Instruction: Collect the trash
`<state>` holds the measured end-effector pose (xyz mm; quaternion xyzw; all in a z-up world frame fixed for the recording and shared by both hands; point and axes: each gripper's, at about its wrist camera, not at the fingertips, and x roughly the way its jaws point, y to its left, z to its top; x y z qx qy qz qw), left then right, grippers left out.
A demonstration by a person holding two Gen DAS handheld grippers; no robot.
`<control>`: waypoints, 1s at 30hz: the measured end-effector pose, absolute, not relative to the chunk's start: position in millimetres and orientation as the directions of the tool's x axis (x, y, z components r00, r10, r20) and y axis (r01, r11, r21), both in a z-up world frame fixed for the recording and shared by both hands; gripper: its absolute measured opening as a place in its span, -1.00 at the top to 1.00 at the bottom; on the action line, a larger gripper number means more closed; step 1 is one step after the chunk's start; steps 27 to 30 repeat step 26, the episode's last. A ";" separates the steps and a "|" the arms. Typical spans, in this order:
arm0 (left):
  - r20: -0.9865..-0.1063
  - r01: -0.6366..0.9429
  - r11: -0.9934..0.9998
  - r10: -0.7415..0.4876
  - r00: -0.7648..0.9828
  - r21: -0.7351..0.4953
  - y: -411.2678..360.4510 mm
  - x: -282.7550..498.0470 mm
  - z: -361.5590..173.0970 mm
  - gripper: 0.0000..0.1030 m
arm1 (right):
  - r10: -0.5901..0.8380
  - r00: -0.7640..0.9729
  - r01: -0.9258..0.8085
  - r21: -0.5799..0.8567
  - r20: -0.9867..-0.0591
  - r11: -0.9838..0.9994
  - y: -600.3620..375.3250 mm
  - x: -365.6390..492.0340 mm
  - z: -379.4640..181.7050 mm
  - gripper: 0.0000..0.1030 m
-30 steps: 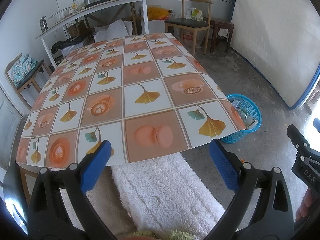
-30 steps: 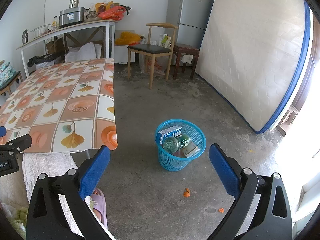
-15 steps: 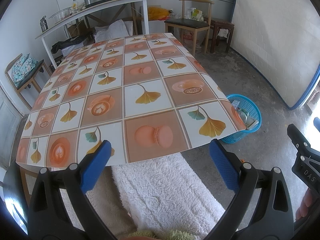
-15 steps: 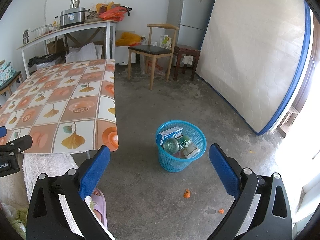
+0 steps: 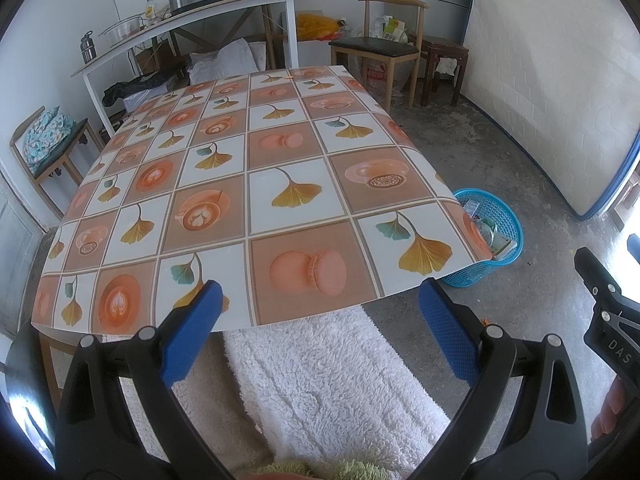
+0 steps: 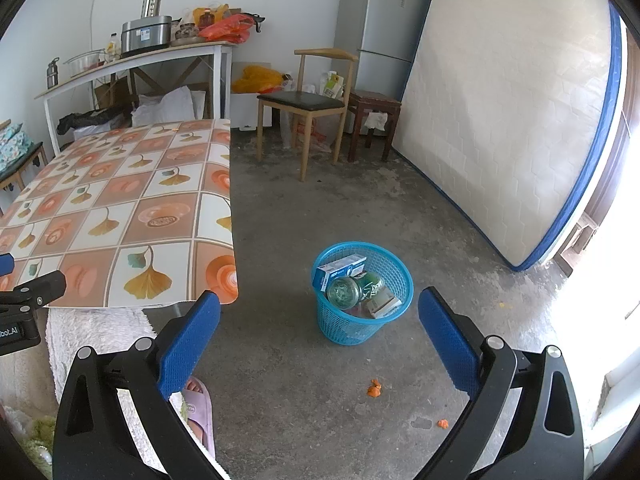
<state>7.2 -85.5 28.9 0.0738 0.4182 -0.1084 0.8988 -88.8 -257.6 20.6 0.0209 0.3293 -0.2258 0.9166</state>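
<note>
A blue plastic basket (image 6: pixel 380 320) stands on the concrete floor beside the table's corner, holding a blue-white box (image 6: pixel 339 270), a glass jar (image 6: pixel 343 291) and other packets. It also shows in the left wrist view (image 5: pixel 500 216), partly behind the table corner. My right gripper (image 6: pixel 319 334) is open and empty, held above the floor in front of the basket. My left gripper (image 5: pixel 320 326) is open and empty, just off the near edge of the table (image 5: pixel 260 184). Small orange scraps (image 6: pixel 374 389) lie on the floor near the basket, and one tiny scrap (image 5: pixel 289 77) lies at the table's far edge.
The table has a leaf-and-coffee patterned cloth. A white shaggy rug (image 5: pixel 332 384) lies under its near edge. A wooden chair (image 6: pixel 304 100), a stool (image 6: pixel 374 100), a fridge (image 6: pixel 380 12) and a leaning mattress (image 6: pixel 512 120) stand beyond. A slippered foot (image 6: pixel 198 404) is by the rug.
</note>
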 end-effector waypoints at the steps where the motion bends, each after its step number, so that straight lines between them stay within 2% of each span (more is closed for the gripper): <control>1: -0.768 0.257 0.965 -0.133 0.627 0.042 -85.5 7.1 28.8 -0.83 | -0.399 0.682 0.427 -0.110 -0.613 0.897 -257.1 -89.3 20.2 -0.87; 30: -0.768 0.258 0.965 -0.134 0.626 0.042 -85.1 7.7 29.5 -0.83 | -0.401 0.683 0.428 -0.111 -0.611 0.897 -254.0 -89.3 20.6 -0.87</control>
